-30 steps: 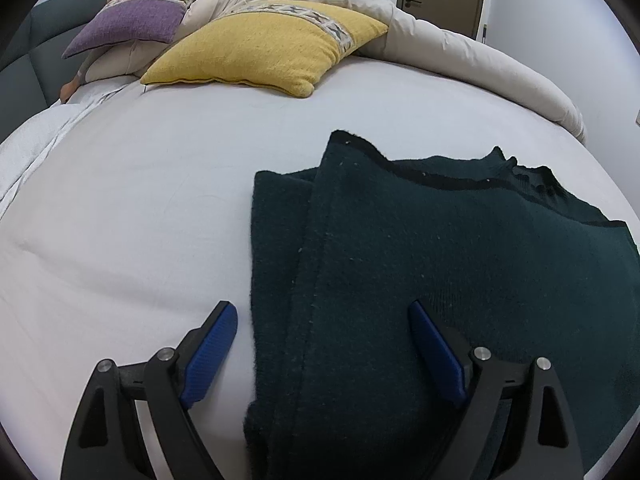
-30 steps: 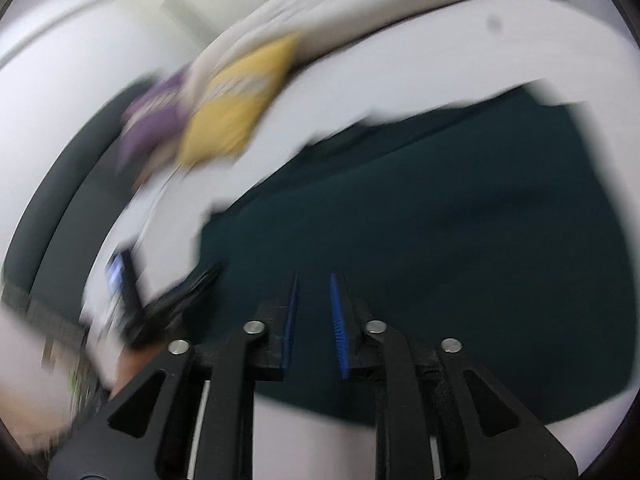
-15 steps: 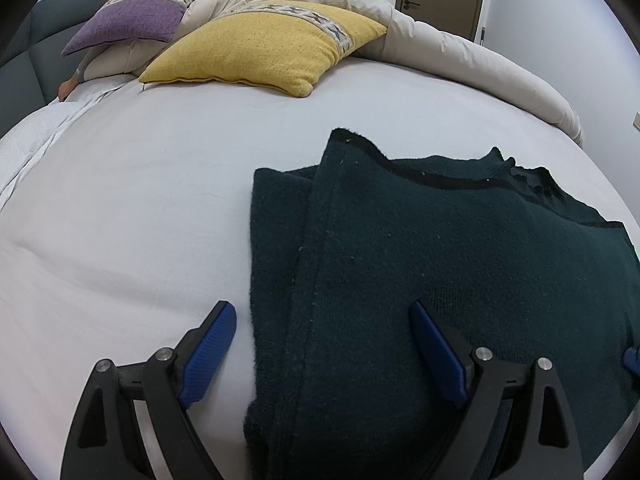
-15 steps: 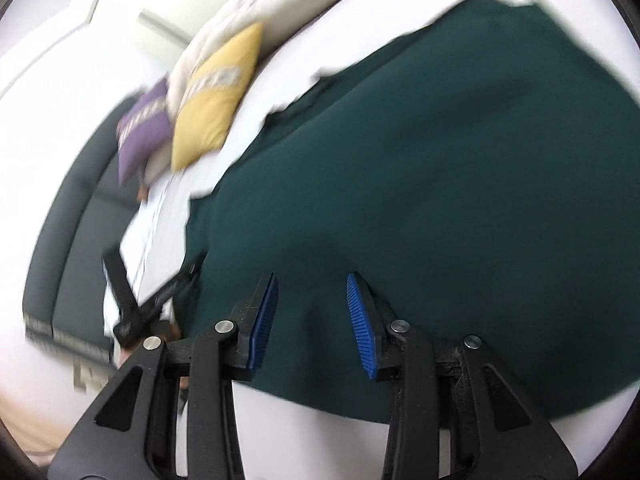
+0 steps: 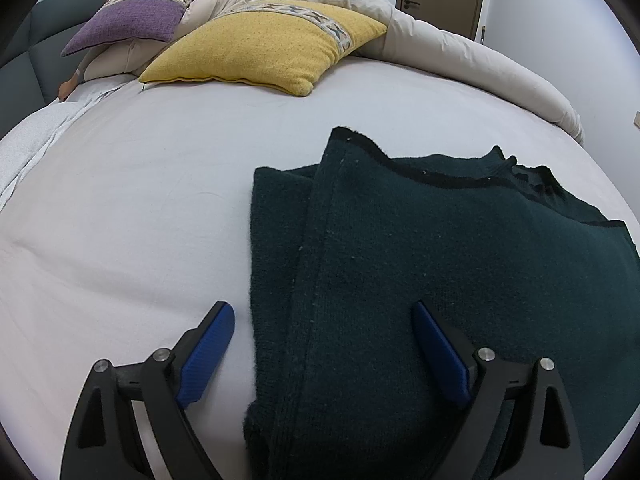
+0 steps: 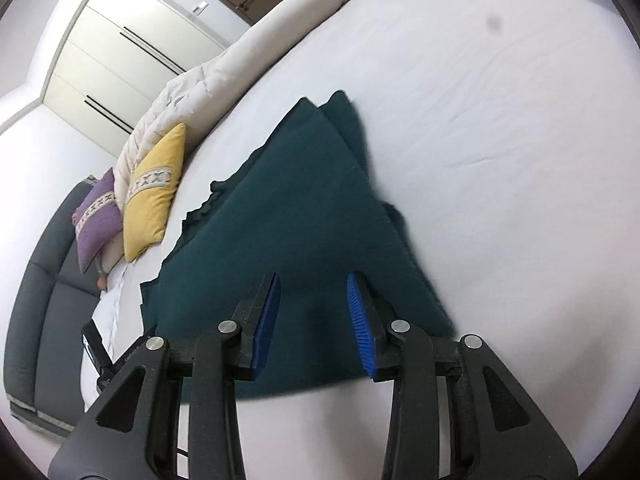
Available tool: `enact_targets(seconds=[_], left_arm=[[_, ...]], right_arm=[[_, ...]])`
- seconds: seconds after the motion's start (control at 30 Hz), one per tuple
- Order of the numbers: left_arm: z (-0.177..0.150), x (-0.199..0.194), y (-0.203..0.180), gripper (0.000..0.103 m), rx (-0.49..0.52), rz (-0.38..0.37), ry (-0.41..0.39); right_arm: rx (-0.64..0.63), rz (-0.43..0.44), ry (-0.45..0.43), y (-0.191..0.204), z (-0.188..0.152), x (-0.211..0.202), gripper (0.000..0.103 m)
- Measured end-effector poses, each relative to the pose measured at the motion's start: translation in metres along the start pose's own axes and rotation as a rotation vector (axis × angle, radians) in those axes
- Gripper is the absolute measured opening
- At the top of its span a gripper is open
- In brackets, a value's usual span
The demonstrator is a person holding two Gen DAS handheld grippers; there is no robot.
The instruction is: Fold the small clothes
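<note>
Across the lower right of the left wrist view lies a dark green knitted garment [image 5: 420, 264], folded into flat layers on a bed covered with a pale white sheet [image 5: 132, 208]. Its left side shows two stacked lengthwise edges, and a darker trimmed edge runs across its far end. At the bottom of this view the left tool [image 5: 324, 332], black with blue ribbed pads, stands wide open; one pad hangs over bare sheet at lower left, the other over the garment at lower right, so the garment's left edge runs between them without either pad pressing on it.

Toward the top of the frame a yellow square cushion with a patterned band [image 5: 264, 44] rests on the sheet, with a purple cushion with a similar band [image 5: 140, 20] behind it at upper left. A cream rolled duvet [image 5: 460, 56] curves along the far edge of the bed. A dark grey padded headboard [image 5: 24, 60] fills the upper left corner.

From the right wrist view, which is tilted, the same garment [image 6: 304, 216] sits in the centre. The right tool [image 6: 314, 308] hovers over its near end, partly open, its pads having just been spreading apart with nothing gripped between them. White wardrobe doors [image 6: 120, 52] occupy the upper left.
</note>
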State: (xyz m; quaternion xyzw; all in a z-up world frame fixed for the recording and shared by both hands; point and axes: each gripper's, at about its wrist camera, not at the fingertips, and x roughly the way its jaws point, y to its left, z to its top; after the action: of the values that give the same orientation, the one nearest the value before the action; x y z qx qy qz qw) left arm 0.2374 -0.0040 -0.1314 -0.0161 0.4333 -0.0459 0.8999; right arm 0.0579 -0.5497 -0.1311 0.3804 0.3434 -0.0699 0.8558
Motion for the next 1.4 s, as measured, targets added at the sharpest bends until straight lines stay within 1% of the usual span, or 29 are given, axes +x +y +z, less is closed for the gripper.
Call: enact_targets(seconds=[0.1, 0.17, 0.23, 0.3, 0.4, 0.47, 0.53, 0.63, 0.73, 0.8, 0.87, 0.9, 0.97, 1.0, 1.13, 1.17, 1.23, 1.33, 1.4], left_arm=[[-0.001, 0.001, 0.0, 0.095, 0.001, 0.003, 0.002], [-0.001, 0.001, 0.001, 0.095, 0.001, 0.004, 0.003], [-0.001, 0.0, 0.002, 0.096, -0.002, 0.001, 0.008], [0.0, -0.002, 0.007, 0.095, -0.023, -0.027, 0.022], [-0.004, -0.014, 0.018, 0.095, -0.074, -0.074, 0.044], [-0.011, -0.028, 0.022, 0.093, -0.106, -0.08, 0.041], [-0.018, -0.042, 0.022, 0.093, -0.127, -0.096, 0.033], [-0.023, -0.064, 0.012, 0.093, -0.133, -0.127, 0.003], [-0.017, -0.077, -0.015, 0.093, -0.086, -0.182, -0.008], [-0.01, -0.083, -0.036, 0.093, -0.061, -0.24, -0.01], [-0.006, -0.083, -0.052, 0.093, -0.062, -0.292, -0.006], [-0.004, -0.081, -0.059, 0.093, -0.065, -0.309, -0.001], [-0.001, -0.072, -0.075, 0.093, -0.073, -0.34, 0.023], [0.0, -0.068, -0.083, 0.093, -0.071, -0.349, 0.032], [-0.001, -0.046, -0.107, 0.093, -0.058, -0.384, 0.074], [-0.002, -0.041, -0.111, 0.093, -0.063, -0.395, 0.087], [-0.003, -0.035, -0.116, 0.094, -0.066, -0.398, 0.088], [-0.002, -0.029, -0.12, 0.096, -0.059, -0.416, 0.078], [-0.002, -0.025, -0.123, 0.096, -0.043, -0.42, 0.079]], right_arm=[[-0.02, -0.044, -0.041, 0.012, -0.004, -0.008, 0.043], [-0.016, -0.05, -0.068, 0.011, -0.001, -0.018, 0.054], [0.008, -0.046, -0.088, 0.009, 0.002, -0.028, 0.057], [0.018, -0.03, -0.1, 0.006, 0.004, -0.039, 0.057], [-0.011, -0.002, -0.096, 0.007, -0.002, -0.051, 0.057], [-0.032, 0.003, -0.087, 0.006, -0.006, -0.053, 0.058], [-0.014, -0.008, -0.08, -0.002, -0.007, -0.052, 0.058], [0.048, 0.023, -0.091, -0.015, 0.0, -0.052, 0.058], [0.06, 0.015, -0.103, -0.021, 0.013, -0.049, 0.058], [0.093, 0.032, -0.078, -0.027, 0.026, -0.039, 0.059], [0.117, 0.057, -0.054, -0.031, 0.037, -0.028, 0.06], [0.116, 0.072, -0.022, -0.032, 0.044, -0.018, 0.06], [0.115, 0.055, 0.043, -0.033, 0.051, 0.002, 0.06], [0.117, 0.045, 0.072, -0.033, 0.054, 0.012, 0.06], [0.093, 0.083, 0.114, -0.022, 0.062, 0.03, 0.059], [0.087, 0.094, 0.129, -0.02, 0.063, 0.035, 0.058], [0.071, 0.091, 0.155, -0.016, 0.065, 0.045, 0.058], [0.087, 0.091, 0.171, -0.014, 0.069, 0.053, 0.052], [0.112, 0.11, 0.183, -0.014, 0.069, 0.056, 0.044]])
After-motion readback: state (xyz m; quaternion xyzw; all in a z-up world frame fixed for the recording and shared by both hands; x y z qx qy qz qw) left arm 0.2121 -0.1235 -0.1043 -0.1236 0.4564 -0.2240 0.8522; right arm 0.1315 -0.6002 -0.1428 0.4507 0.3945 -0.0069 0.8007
